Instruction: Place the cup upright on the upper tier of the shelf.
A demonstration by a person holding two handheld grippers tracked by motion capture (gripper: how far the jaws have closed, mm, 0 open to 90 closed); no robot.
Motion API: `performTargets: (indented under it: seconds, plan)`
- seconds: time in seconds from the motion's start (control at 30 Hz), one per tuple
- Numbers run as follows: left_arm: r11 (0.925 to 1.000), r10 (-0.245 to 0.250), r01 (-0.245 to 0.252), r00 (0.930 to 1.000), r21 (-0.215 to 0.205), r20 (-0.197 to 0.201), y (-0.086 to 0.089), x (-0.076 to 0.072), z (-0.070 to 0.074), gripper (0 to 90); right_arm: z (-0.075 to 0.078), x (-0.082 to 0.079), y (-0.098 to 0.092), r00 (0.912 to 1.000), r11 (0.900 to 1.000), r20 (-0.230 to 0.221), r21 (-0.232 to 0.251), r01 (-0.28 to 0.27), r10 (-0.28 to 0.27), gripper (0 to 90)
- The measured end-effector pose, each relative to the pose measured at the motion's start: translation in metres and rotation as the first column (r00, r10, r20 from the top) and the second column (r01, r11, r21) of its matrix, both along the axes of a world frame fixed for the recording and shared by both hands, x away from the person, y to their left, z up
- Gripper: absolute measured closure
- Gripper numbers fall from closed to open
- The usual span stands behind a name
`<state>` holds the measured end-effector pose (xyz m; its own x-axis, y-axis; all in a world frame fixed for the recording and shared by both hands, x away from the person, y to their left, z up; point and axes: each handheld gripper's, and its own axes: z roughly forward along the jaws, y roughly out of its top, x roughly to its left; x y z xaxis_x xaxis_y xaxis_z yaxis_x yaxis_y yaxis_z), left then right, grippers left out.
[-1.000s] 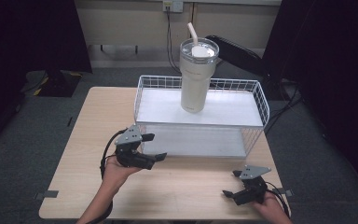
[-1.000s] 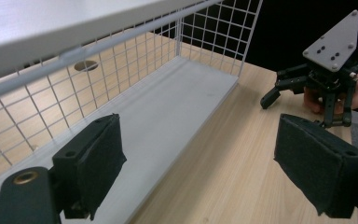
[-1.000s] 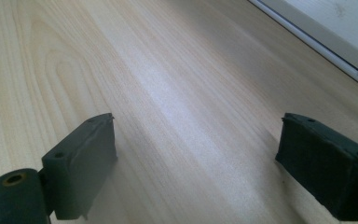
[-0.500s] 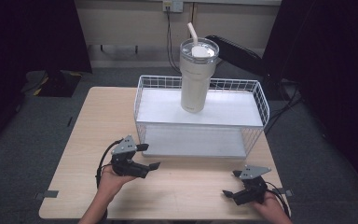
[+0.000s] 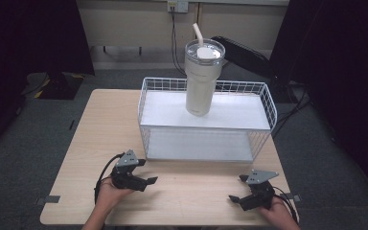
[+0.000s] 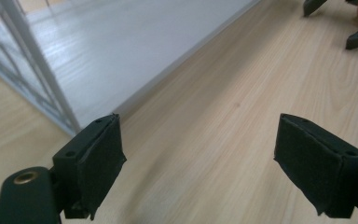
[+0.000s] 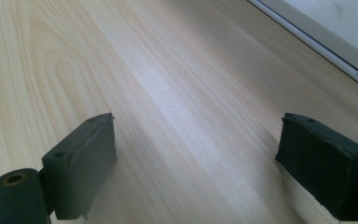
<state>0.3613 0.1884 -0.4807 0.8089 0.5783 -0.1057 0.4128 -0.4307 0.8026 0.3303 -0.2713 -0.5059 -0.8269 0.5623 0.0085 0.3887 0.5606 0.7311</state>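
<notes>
**Both grippers low and empty, tumbler up on the rack**

My left gripper sits low over the table near its front edge, jaws wide apart with nothing between them; in the left gripper view the pads frame bare wood, and the rack's white base runs just ahead and to one side. My right gripper rests well off to the other side, also near the front edge, jaws spread and empty; its own view shows wood grain between the pads and the rack's base edge off at the far corner.

The tumbler stands upright on the top shelf of the wire rack, far ahead of both grippers and above them, its straw poking up from the lid; I judge it was put there to keep the table free, and I hold both grippers back and wide so either could go for it.

What stands in the way, as I judge it: the rack's raised wire rim around the shelf, which a gripper must come over from above; the lower level under the shelf is bare; cables and a dark bag lie on the floor beyond the table, well apart from everything.
</notes>
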Motion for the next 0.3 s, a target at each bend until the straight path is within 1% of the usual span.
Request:
performTargets:
  seconds: [0.1,0.13,0.23,0.3]
  plan:
    - [0.9997,0.007,-0.006,0.9999,0.023,-0.013,0.0027,0.0003,-0.0042,14.9,0.0,0.0,0.0,1.0,1.0,0.0,0.0,0.001,-0.001,10.7]
    - [0.9997,0.007,-0.006,0.9999,0.023,-0.013,0.0027,0.0003,-0.0042,14.9,0.0,0.0,0.0,1.0,1.0,0.0,0.0,0.001,-0.001,10.7]
    - [0.9989,0.012,-0.011,0.9998,0.046,-0.019,0.0049,-0.0008,-0.0065,14.9,0.0,0.0,0.0,1.0,1.0,0.0,0.0,0.001,-0.001,10.7]
    - [0.9987,0.014,-0.013,0.9997,0.05,-0.021,0.0048,-0.0013,-0.0067,14.9,0.0,0.0,0.0,1.0,1.0,0.0,0.0,0.001,-0.001,10.7]
